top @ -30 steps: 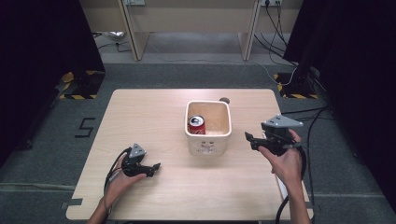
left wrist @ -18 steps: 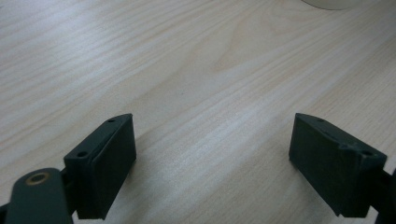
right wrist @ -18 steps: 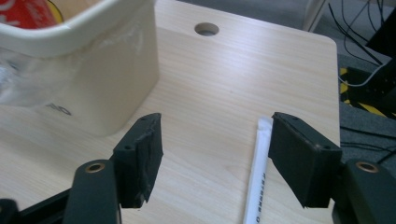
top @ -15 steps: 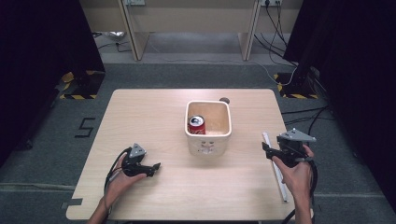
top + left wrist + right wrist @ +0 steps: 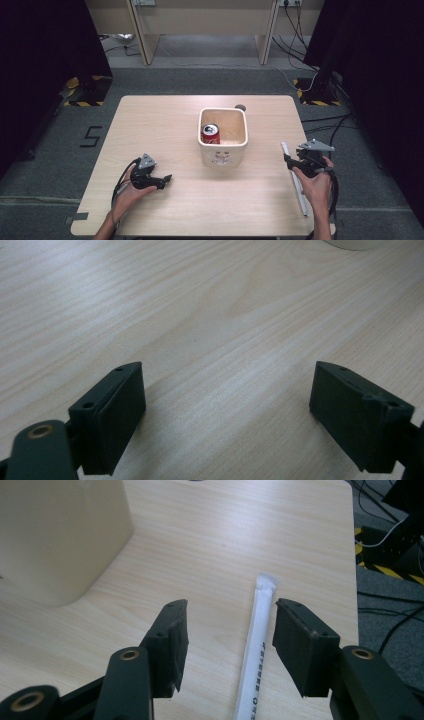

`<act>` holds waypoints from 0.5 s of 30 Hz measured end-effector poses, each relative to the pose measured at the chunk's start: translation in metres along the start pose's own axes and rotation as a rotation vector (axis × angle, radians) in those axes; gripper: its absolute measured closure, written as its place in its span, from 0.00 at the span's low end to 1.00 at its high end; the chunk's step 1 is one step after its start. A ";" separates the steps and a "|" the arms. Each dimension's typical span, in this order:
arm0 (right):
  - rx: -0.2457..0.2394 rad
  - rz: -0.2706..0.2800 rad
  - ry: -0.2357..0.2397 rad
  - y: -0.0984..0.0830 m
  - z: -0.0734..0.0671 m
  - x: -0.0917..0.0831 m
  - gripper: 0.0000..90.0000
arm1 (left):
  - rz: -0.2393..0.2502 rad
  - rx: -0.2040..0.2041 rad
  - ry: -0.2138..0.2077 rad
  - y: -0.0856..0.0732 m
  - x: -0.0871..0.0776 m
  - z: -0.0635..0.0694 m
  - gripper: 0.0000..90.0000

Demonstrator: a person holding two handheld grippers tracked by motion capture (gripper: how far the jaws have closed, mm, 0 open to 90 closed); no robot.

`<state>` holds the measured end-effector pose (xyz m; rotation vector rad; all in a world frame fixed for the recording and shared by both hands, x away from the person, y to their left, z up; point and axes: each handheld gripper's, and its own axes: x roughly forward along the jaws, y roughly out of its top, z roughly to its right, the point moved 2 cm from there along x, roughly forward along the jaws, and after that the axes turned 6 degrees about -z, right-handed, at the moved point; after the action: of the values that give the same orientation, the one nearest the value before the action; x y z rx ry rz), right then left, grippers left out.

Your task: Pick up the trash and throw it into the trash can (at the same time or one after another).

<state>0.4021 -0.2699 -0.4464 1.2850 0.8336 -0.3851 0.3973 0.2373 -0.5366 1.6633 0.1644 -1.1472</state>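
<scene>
Straw: a long white paper-wrapped straw (image 5: 297, 177) lies flat along the right edge of the tabletop, running from beside the bin's level toward the near right corner; in the right gripper view the straw (image 5: 256, 650) sits between the jaws, its sealed end pointing away.

Left gripper: the left gripper (image 5: 161, 181) rests near the near-left part of the tabletop, in the same place as a second ago; its jaws are spread wide over bare wood, holding nothing, as the left gripper view (image 5: 227, 405) shows.

Tabletop: pale wood (image 5: 150, 125), bare between the left hand and the bin.

Bin: a cream square bin (image 5: 223, 145) stands at the middle of the tabletop, toward the far edge; a red can (image 5: 210, 134) stands in its left side. Neither has moved.

Right gripper: the right gripper (image 5: 291, 162) has swung from a raised spot just right of the bin down and out to the right edge, and now hovers at the far end of the straw with its jaws spread, one on each side and neither touching it.

Meaning: the right hand has lined up on the straw, so I judge the reach is nearly done and a closing pinch comes next; the thin flat wrapper may slip away unless the jaws drop to the wood first.
</scene>
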 end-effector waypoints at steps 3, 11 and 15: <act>0.008 -0.019 0.000 -0.003 0.002 0.006 0.55 | 0.000 0.000 0.000 0.000 0.000 0.000 0.16; 0.016 -0.050 -0.016 -0.008 0.008 0.019 0.59 | 0.000 0.000 0.000 0.000 0.000 0.000 0.16; 0.026 -0.068 -0.023 -0.012 0.013 0.026 0.60 | 0.000 0.000 0.000 0.000 0.000 0.000 0.16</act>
<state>0.4154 -0.2803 -0.4733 1.2765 0.8565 -0.4651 0.3973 0.2373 -0.5365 1.6636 0.1644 -1.1472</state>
